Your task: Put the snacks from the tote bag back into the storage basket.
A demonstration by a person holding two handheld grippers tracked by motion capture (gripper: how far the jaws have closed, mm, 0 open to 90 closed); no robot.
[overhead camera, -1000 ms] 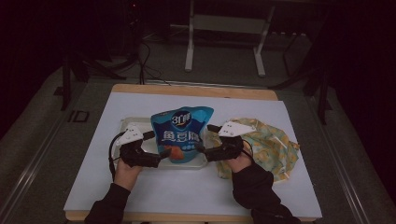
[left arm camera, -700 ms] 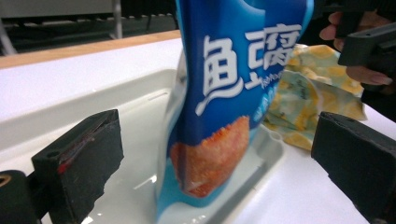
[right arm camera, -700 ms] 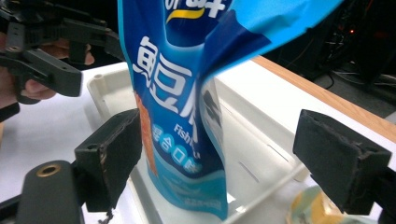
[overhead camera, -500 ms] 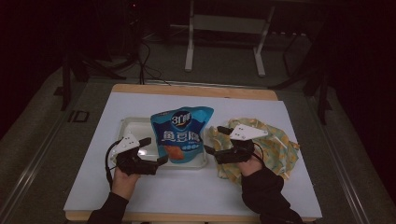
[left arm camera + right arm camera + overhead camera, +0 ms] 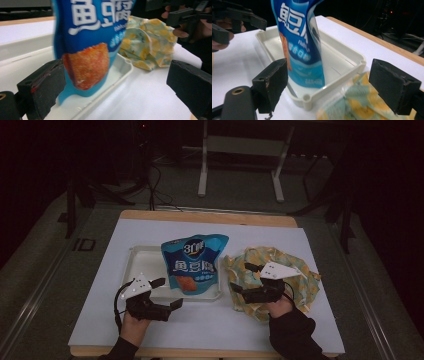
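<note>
A blue snack bag (image 5: 194, 262) stands upright in a white tray (image 5: 141, 261) near the middle of the white table cover (image 5: 300, 245), its base resting at the tray's near edge. In the high view the left gripper (image 5: 167, 294) sits at about seven o'clock from the bag, close to the tray's near rim and apart from it, with its jaws spread wide and nothing between them. The person's left hand (image 5: 131, 325) holds it from below, a cable looping off its side.

The right gripper (image 5: 241, 277) lies at about four o'clock from the bag, over a crumpled yellow and green cloth (image 5: 295, 282) that is spread just beside the tray's right end. Its jaws are also released, and it grips nothing.

In the left gripper view the bag (image 5: 87, 45) rises between the two black jaws but farther off, its orange picture panel low on the front, while the cloth (image 5: 147, 40) bunches at two o'clock behind it. In the right gripper view the bag (image 5: 299, 42) leans slightly and looks a little creased (the picture is soft, so the crease may be only a reflection), standing inside the tray (image 5: 352, 60) near the corner closest to the camera, with the cloth (image 5: 352, 105) touching the tray's outer wall there.
</note>
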